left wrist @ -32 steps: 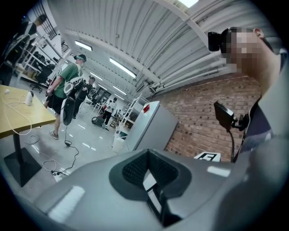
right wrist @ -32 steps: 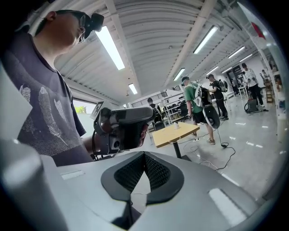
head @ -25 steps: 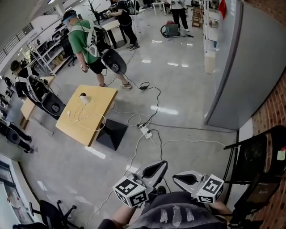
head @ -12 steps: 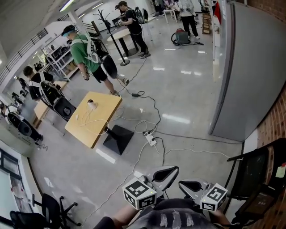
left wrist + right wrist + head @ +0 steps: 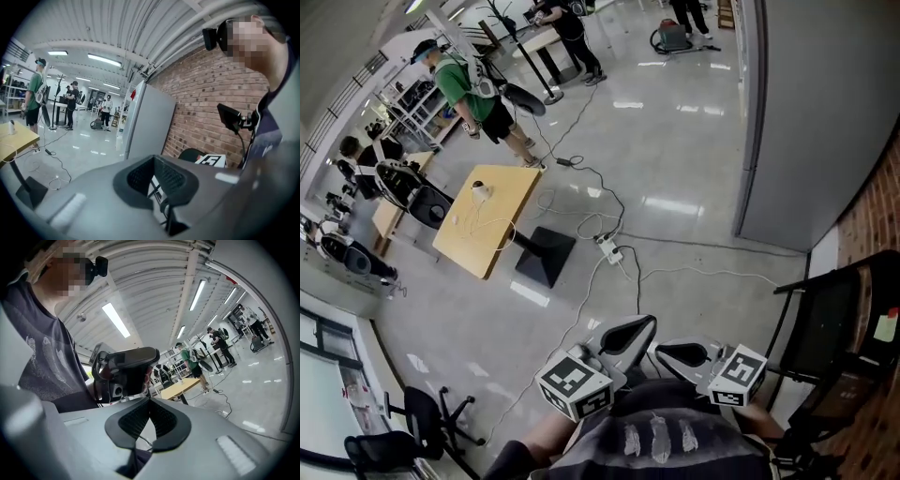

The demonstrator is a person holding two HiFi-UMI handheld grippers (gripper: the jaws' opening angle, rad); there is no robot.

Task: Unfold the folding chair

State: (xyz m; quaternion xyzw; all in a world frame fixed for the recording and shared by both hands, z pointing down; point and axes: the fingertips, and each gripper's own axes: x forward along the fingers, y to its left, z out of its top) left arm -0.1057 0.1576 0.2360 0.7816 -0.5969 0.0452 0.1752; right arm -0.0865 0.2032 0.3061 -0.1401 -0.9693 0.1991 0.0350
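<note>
Left claw (image 5: 623,339) and right claw (image 5: 680,356): both fully closed, nothing between the jaws. They are held side by side low in the head view, close to the person's torso. Folding chair (image 5: 839,323): black, looks folded, standing upright against the brick wall (image 5: 877,225) at 3 o'clock of the right claw, clearly apart from it. Neither claw touches it. Wooden counter (image 5: 483,220) with cables on it at 10 o'clock. Power strip (image 5: 609,250) on the floor at 12 o'clock.

Glossy grey floor (image 5: 675,141), brick wall (image 5: 874,211) at right, wooden table (image 5: 523,192), trailing cables (image 5: 607,246), ceiling strip lights (image 5: 105,59).
</note>
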